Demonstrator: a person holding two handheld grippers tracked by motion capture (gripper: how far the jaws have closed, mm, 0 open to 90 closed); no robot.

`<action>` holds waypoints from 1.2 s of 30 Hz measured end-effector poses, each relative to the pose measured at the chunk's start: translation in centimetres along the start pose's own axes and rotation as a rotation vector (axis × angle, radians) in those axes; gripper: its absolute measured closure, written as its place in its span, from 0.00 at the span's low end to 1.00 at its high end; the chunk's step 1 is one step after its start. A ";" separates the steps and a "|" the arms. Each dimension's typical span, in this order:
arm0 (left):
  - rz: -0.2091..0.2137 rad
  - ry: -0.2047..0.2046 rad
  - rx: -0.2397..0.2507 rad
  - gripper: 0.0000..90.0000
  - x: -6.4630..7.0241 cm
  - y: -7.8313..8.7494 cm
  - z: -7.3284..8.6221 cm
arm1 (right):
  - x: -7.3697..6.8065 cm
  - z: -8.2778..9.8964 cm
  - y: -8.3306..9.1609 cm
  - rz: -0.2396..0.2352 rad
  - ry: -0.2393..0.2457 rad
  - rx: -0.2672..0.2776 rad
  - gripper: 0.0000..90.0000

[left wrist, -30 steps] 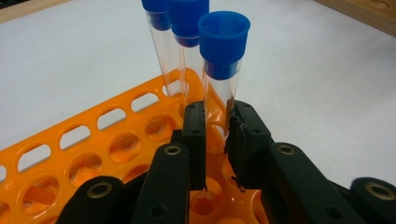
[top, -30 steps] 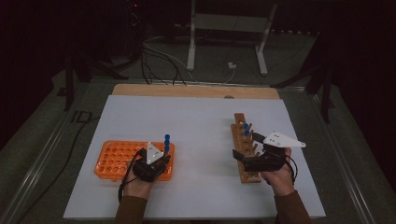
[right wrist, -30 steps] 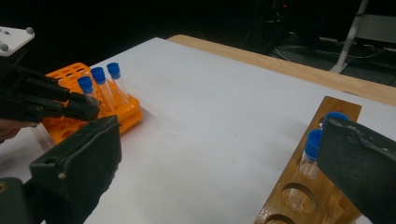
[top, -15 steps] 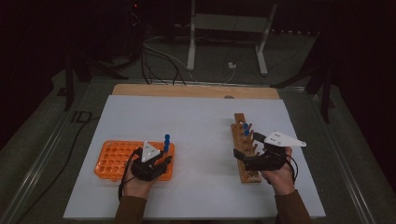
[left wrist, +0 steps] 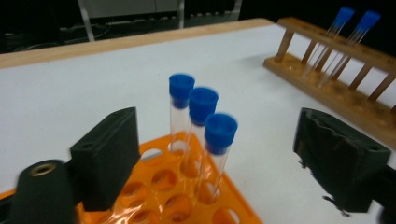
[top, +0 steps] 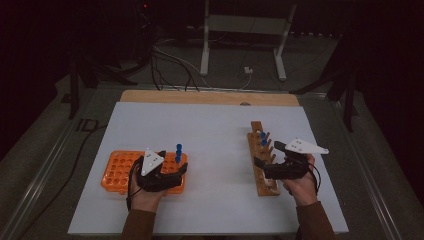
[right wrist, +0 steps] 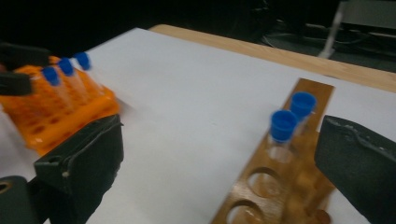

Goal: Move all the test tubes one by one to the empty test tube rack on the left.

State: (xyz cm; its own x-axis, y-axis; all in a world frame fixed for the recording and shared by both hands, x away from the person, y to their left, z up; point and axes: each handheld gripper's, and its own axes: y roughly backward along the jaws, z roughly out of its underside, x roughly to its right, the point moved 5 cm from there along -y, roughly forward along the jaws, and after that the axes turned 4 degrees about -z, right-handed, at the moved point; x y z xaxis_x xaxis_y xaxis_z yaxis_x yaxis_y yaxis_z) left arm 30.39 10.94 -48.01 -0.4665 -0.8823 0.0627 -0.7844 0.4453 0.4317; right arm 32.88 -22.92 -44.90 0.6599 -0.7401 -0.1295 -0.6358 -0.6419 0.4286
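Note:
An orange rack [top: 120, 172] lies at the table's front left with three blue-capped tubes [top: 178, 152] upright in its right end. My left gripper [top: 172, 172] sits at that end. In the left gripper view its jaws [left wrist: 224, 158] stand wide on either side of the nearest tube [left wrist: 219, 135] without touching it; they have just been opening. A wooden rack [top: 260, 165] at the right holds two blue-capped tubes [top: 263, 138]. My right gripper [top: 268, 155] hovers open over that rack's near holes [right wrist: 275, 186], with nothing between its jaws [right wrist: 219, 158].
A white sheet [top: 215, 130] covers the table, with a wooden strip [top: 210, 97] along its far edge. Beyond it, a metal stand [top: 240, 45] and cables [top: 170, 60] lie on the dark floor. The orange rack's left holes [top: 117, 170] are unfilled.
Both hands stay where they were. The left gripper's jaws look slightly more spread beside the blue-capped tubes than before.

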 end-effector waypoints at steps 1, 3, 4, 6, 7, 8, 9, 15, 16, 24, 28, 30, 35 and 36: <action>0.007 0.005 0.000 0.08 0.1 0.0 -0.1 | 0.2 0.1 -0.1 0.009 0.006 -0.007 0.04; 0.012 0.010 0.005 0.02 0.1 0.1 -0.3 | 0.4 0.1 -0.3 0.027 0.010 -0.018 0.06; 0.021 0.015 0.006 0.02 0.2 0.1 -0.3 | 0.6 0.2 -0.4 0.033 0.012 -0.023 0.08; 0.045 0.019 0.014 0.01 0.3 0.2 -0.5 | 0.8 0.4 -0.6 0.041 0.018 -0.036 0.13; 0.057 0.020 0.018 0.01 0.4 0.2 -0.6 | 1.0 0.5 -0.7 0.048 0.023 -0.040 0.15; 0.062 0.021 0.021 0.01 0.4 0.2 -0.6 | 1.1 0.6 -0.8 0.054 0.023 -0.047 0.17; 0.063 0.019 0.025 0.01 0.5 0.3 -0.7 | 1.2 0.6 -0.9 0.056 0.022 -0.052 0.18; 0.070 0.025 0.045 0.01 0.5 0.5 -1.1 | 2.3 0.9 -1.7 0.095 0.028 -0.084 0.38; 0.068 0.025 0.046 0.01 0.5 0.6 -1.1 | 2.5 1.0 -1.8 0.101 0.025 -0.090 0.42; 0.060 0.025 0.073 0.01 0.9 0.8 -1.4 | 3.3 1.3 -3.3 0.117 0.038 -0.119 0.69; 0.062 0.021 0.080 0.01 1.1 0.8 -1.5 | 3.5 1.4 -3.7 0.139 0.041 -0.123 0.78; 0.058 0.021 0.088 0.01 1.3 0.9 -1.6 | 3.7 1.3 -3.7 0.153 0.039 -0.114 0.80; 0.057 0.014 0.091 0.01 1.5 0.8 -1.7 | 3.9 1.3 -3.8 0.162 0.035 -0.110 0.84; 0.055 0.013 0.091 0.01 1.5 0.8 -1.7 | 3.9 1.4 -3.9 0.163 0.032 -0.112 0.84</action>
State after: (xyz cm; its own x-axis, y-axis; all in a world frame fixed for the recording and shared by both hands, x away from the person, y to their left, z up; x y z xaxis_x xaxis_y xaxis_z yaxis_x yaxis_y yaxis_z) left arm 29.74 9.75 -46.07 -0.5049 -0.8579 0.0956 -0.7919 0.5044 0.3442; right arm 37.40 -23.60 -48.29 0.5654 -0.8245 -0.0227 -0.6879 -0.4866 0.5385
